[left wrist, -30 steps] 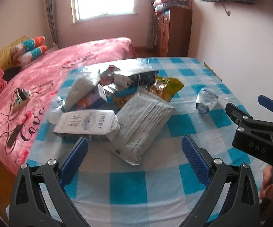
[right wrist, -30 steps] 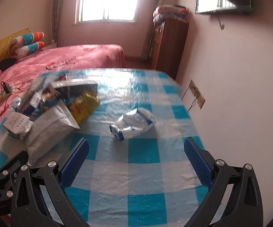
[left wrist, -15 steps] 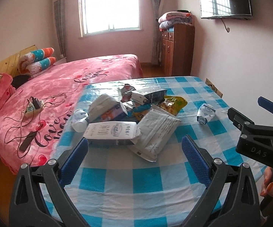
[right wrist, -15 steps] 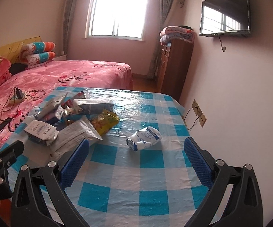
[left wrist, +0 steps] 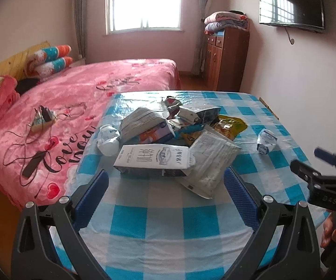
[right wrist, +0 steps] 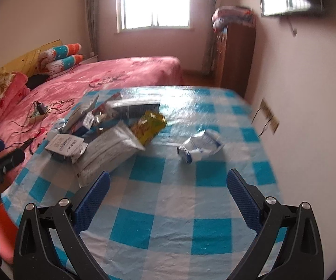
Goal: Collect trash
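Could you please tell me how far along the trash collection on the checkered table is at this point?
Nothing looks collected yet. The left gripper and right gripper are both open and empty, above the table. Left to gather: the heap with the milk carton and grey bag, plus the crumpled wrapper lying apart.

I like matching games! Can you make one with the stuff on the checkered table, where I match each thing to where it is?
Things:
1. white milk carton
2. yellow snack bag
3. crumpled white and blue wrapper
4. clear plastic bottle

Places:
A. alone, on the wall side
B. bed-side edge of the pile
C. front of the pile, lying flat
D. wall-side edge of the pile

Pairs: 1-C, 2-D, 3-A, 4-B
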{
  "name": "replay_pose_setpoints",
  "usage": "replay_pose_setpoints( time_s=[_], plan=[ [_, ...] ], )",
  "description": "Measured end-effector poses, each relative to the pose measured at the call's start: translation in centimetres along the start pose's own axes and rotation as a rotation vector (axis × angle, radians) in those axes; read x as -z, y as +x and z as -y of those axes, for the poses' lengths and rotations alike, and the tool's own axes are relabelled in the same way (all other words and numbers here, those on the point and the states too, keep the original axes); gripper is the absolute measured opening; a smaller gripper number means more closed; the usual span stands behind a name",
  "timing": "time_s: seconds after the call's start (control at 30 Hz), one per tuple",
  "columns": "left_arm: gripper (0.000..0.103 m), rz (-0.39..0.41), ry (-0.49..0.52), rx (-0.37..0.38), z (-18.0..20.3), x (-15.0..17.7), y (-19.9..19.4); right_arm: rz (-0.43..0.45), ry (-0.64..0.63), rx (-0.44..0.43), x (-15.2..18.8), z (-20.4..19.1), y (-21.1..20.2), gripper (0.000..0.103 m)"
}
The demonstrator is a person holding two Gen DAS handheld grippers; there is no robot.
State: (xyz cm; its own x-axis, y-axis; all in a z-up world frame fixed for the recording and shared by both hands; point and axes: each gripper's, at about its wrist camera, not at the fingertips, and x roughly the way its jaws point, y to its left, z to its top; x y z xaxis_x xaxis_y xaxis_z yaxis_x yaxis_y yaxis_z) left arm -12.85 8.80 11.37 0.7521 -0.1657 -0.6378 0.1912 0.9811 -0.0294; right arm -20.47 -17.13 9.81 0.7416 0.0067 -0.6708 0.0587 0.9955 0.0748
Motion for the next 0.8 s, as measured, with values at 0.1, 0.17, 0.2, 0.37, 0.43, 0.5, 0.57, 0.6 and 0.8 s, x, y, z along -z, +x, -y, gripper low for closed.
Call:
replay_pose_setpoints(
  time_s=[0.1, 0.17, 0.2, 0.37, 0.43, 0.5, 0.57, 0.6, 0.8],
  plan=[
    [0.099, -0.046, -0.05, 0.064, -2.0, -2.0, 2.4, -0.065, 0.074, -0.059, -0.1, 2.0, 1.8, 0.099],
    [0.099, -0.078, -0.067, 0.111, -3.0, -3.6, 4.3, -0.099, 0.127, -0.096, -0.3, 3.4, 2.8, 0.099],
    [0.099, -0.1, -0.075, 0.131, -3.4, -4.3, 5.4, -0.11, 0.149, -0.107, -0.4, 4.0, 3.3, 0.099],
    [0.099, -0.209, -0.2, 0.142, -6.0, -7.8, 12.2, -0.142, 0.259, -0.141, -1.6, 7.6, 5.8, 0.099],
    [0.099, -0.244, -0.258, 0.164, -6.7, -8.9, 14.9, -0.152, 0.302, -0.163, -2.1, 8.8, 6.8, 0.098],
    [0.099, -0.257, -0.298, 0.185, -7.2, -9.7, 16.6, -0.164, 0.347, -0.191, -2.7, 9.9, 7.7, 0.098],
    [0.099, -0.272, -0.324, 0.198, -7.6, -10.3, 18.0, -0.173, 0.368, -0.203, -3.3, 10.6, 8.7, 0.096],
    [0.099, -0.285, -0.331, 0.204, -7.7, -10.6, 18.8, -0.178, 0.369, -0.203, -3.7, 10.7, 9.2, 0.092],
    [0.099, -0.327, -0.382, 0.227, -8.5, -11.7, 22.3, -0.229, 0.396, -0.195, -4.3, 11.4, 12.5, 0.078]
  ],
)
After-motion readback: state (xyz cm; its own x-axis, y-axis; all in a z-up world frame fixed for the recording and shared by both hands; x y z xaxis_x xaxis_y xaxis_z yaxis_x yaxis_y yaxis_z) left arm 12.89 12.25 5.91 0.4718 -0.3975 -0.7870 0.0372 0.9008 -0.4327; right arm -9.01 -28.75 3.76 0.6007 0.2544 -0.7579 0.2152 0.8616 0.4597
